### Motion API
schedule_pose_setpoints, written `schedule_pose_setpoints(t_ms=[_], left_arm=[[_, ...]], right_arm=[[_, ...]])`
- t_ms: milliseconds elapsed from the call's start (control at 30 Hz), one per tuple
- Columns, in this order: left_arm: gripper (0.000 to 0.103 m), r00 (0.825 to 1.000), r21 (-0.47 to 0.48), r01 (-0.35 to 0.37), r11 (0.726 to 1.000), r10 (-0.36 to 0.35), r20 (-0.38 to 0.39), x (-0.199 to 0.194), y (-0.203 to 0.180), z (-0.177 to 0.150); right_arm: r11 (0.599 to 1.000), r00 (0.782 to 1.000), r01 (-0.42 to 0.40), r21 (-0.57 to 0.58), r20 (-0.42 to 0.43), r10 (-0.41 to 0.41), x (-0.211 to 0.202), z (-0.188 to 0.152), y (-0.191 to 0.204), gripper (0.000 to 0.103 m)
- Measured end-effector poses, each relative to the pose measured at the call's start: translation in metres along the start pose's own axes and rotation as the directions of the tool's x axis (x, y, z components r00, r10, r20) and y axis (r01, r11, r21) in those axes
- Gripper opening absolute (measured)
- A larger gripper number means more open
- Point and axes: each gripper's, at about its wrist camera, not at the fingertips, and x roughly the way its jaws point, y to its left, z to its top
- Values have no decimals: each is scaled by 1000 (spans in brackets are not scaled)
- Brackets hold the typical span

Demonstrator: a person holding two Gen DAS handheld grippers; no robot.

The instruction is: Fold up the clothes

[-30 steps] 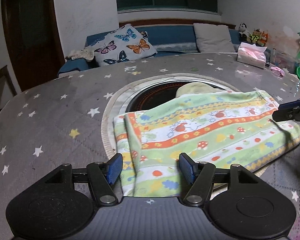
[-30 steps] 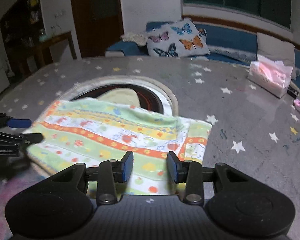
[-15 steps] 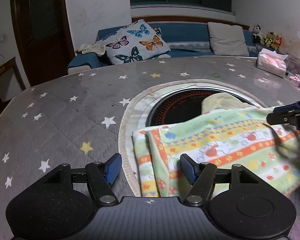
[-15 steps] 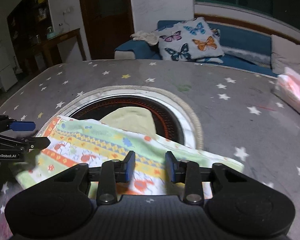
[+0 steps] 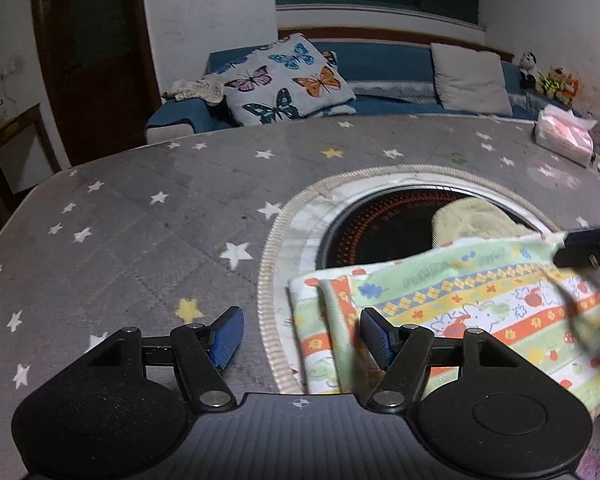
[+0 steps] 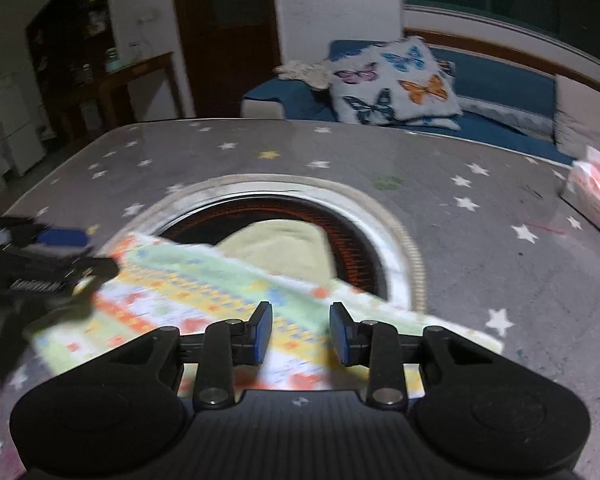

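A folded green, yellow and orange patterned cloth [image 5: 472, 312] lies flat on the grey star-print table, partly over the round black inset. It also shows in the right wrist view [image 6: 204, 300]. My left gripper [image 5: 300, 334] is open and empty, just left of the cloth's left edge. My right gripper [image 6: 300, 332] is open and empty, low over the cloth's near right part. Each gripper shows in the other's view: the right one [image 5: 588, 242] at the cloth's far right, the left one [image 6: 56, 252] at its left end.
A pale yellow cloth [image 5: 476, 220] lies in the round black inset [image 5: 380, 228] behind the patterned cloth. A pink tissue pack [image 5: 564, 140] stands at the table's far right. A blue sofa with a butterfly cushion [image 5: 288, 80] is beyond the table.
Both grippers have drawn back and swung left, so the cloth slid right in the left view and lower in the right view. The cloth lies still and both stay open.
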Motion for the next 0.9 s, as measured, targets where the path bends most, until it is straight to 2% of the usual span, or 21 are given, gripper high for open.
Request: schedule_pose_setpoints(t_ms=[200, 400, 633, 733, 800, 900], left_arm=[[68, 1000, -31, -11, 999, 11, 5, -11, 9, -1], [68, 1000, -72, -7, 997, 7, 8, -20, 20, -4], [68, 1000, -142, 6, 990, -6, 0, -27, 36, -5], [68, 1000, -157, 11, 988, -11, -1, -29, 41, -6], [68, 1000, -163, 13, 987, -13, -1, -31, 43, -7], [68, 1000, -180, 21, 983, -23, -9, -31, 46, -7]], right_arm=[[993, 995, -95, -76, -12, 95, -10, -6, 37, 37], [975, 990, -140, -172, -43, 134, -9, -13, 75, 37], [936, 984, -176, -305, -64, 165, 0, -21, 122, 37], [925, 984, -177, -335, -47, 172, 1, -21, 137, 37], [905, 981, -189, -380, -30, 193, -5, -22, 149, 40], [876, 976, -214, -431, -55, 212, -2, -25, 163, 41]])
